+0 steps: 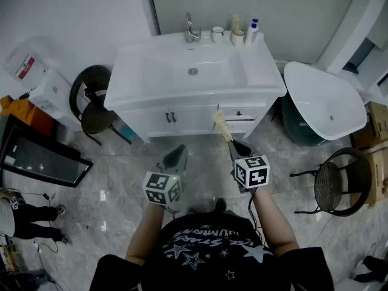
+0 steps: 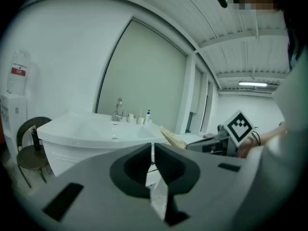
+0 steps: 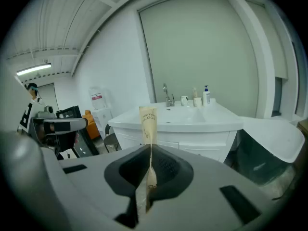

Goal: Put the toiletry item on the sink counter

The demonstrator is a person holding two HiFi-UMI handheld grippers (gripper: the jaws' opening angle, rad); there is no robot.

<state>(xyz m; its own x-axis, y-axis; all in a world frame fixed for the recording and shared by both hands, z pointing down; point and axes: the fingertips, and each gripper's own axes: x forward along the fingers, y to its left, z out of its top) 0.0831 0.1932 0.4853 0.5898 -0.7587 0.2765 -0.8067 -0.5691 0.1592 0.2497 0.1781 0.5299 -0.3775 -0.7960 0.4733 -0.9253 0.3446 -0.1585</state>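
Fingers point(image 3: 167, 170) of the right gripper point(image 3: 150, 150) were clamped on a flat tan paper toothbrush packet point(image 3: 148, 121). Its long axis ran in line with them, free end pointing toward the white sink surface point(image 1: 262, 62), short of it. The fingers of the left gripper point(image 2: 152, 150) were together.

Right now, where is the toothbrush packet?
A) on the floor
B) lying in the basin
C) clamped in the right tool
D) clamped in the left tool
C: the right gripper view shows the toothbrush packet pinched upright between the closed jaws of the right tool, with the sink counter ahead of it.
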